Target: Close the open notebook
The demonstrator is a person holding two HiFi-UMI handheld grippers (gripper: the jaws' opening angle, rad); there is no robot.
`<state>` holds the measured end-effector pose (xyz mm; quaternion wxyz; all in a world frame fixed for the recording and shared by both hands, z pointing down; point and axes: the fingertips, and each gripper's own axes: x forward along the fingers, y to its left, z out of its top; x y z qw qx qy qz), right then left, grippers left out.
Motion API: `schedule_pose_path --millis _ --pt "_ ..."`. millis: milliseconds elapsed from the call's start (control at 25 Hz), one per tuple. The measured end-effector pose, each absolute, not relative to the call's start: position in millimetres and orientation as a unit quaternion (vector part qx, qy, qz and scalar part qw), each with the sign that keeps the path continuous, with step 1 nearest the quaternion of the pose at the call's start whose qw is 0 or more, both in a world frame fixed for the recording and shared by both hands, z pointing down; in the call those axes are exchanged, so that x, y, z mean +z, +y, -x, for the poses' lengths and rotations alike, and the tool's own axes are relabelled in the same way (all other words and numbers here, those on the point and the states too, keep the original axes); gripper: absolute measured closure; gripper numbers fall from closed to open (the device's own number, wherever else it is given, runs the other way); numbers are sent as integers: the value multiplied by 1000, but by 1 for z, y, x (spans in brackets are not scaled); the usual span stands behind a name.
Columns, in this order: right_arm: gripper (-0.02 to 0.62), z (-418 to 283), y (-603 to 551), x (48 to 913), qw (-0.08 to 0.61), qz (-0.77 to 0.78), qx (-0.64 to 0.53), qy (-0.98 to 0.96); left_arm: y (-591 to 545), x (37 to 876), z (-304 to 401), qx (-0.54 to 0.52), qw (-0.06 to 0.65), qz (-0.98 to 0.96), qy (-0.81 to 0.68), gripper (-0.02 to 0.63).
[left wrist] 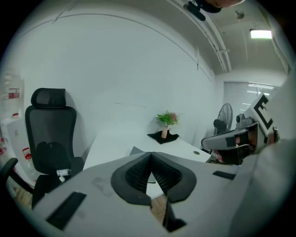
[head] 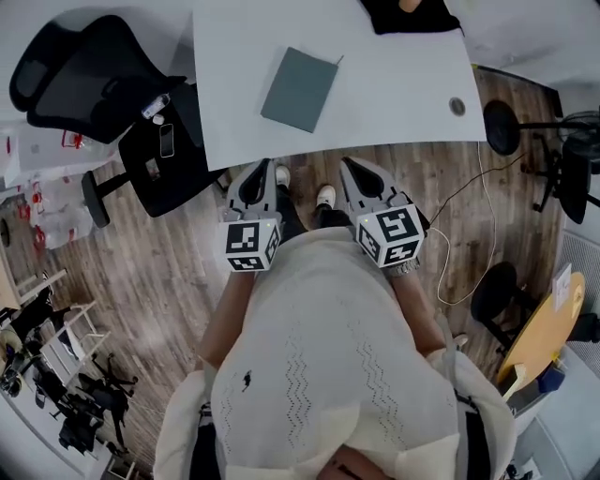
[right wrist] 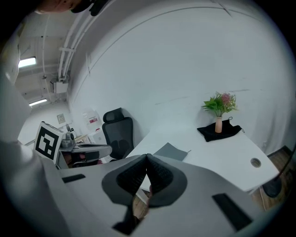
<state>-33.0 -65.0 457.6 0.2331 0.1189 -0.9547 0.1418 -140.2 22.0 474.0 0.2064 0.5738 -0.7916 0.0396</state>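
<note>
A white desk (head: 394,84) is filling the upper part of the head view over a wood-look floor, with a black office chair (head: 84,75) standing off its left edge; the notebook (head: 299,89) is lying flat near the desk's left side, a little in from the near edge, and its grey-green cover is showing as one plain face, so it is looking closed rather than open. A black cloth (head: 410,14) is sitting at the far edge, well apart from it. The left gripper (head: 260,172) and the right gripper (head: 352,167) are hanging side by side off the desk's near edge, close to the person's body, touching nothing; each is pressing its pads together with nothing between them.

Judging from this, little is remaining; if the cover is springing up at all, the sound way is bringing one pair of shut tips down onto the free edge, away from the spine, pressing lightly and straight, so the notebook is not sliding toward the desk's edge.
</note>
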Motion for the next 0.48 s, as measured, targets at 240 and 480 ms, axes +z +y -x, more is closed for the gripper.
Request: schedule_pose_path --millis 240,480 --pt "594 31 -66 441 214 -97 119 -965 30 444 140 17 172 -550 -817 594" --pt "594 27 -74 400 177 -88 74 -978 27 397 137 11 112 -547 -830 594"
